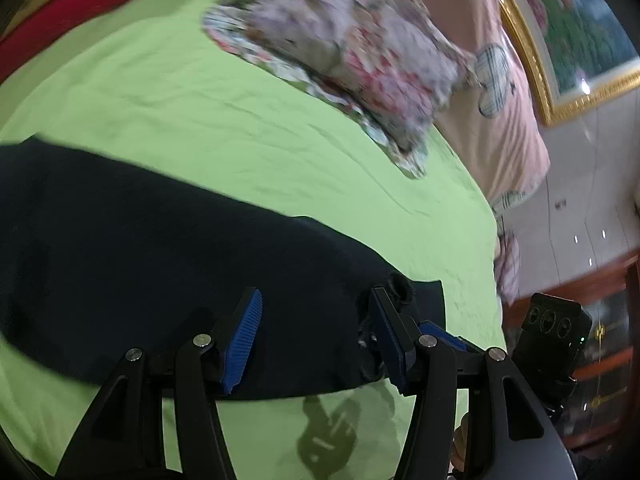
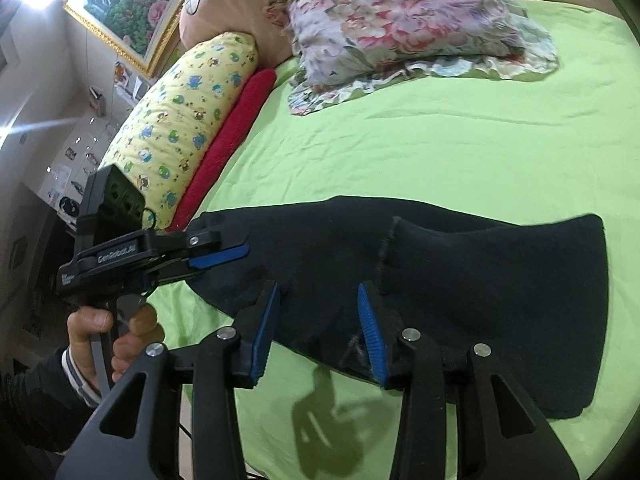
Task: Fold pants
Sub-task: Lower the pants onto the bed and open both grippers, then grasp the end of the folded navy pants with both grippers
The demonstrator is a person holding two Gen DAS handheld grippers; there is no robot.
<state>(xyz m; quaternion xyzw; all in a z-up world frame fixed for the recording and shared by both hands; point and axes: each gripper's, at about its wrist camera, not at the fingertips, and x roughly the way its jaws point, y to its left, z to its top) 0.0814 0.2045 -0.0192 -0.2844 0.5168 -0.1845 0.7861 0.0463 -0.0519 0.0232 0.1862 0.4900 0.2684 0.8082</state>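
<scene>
Now folded dark pants (image 2: 460, 280), green sheet (image 2: 400, 152)

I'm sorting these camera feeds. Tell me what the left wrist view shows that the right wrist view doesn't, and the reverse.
Only the left wrist view shows the open left gripper from behind, with wooden furniture off the bed's edge.

Only the right wrist view shows the yellow printed pillow, the hand holding the left gripper's handle, and the open right gripper up close.

Both show the dark pants lying on the green sheet, the floral pillow, the red cushion and the gold-framed picture.
</scene>
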